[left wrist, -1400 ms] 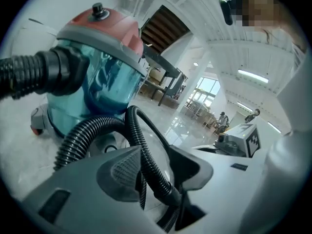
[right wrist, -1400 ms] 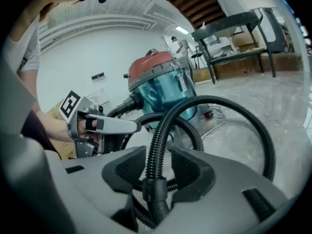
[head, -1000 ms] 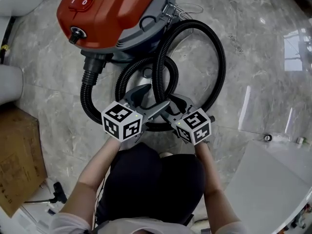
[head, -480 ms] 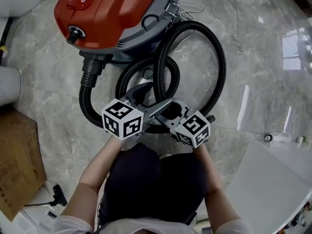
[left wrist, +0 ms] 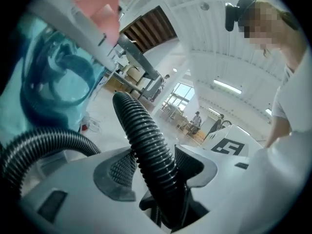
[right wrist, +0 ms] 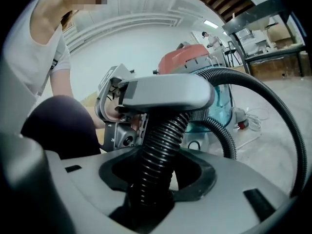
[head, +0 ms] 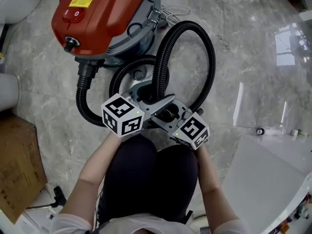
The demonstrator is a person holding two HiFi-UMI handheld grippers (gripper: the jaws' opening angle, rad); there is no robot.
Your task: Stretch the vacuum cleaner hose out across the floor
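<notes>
Grey marble floor is bouncing the light around, with a cardboard box sitting at the left edge and a white panel lying lower right. Further back, windows are letting daylight in and strip lights are glowing overhead.

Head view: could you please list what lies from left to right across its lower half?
Cardboard box → left gripper, jaws just closing on the vacuum cleaner hose → right gripper, also gripping that hose → white panel.
</notes>
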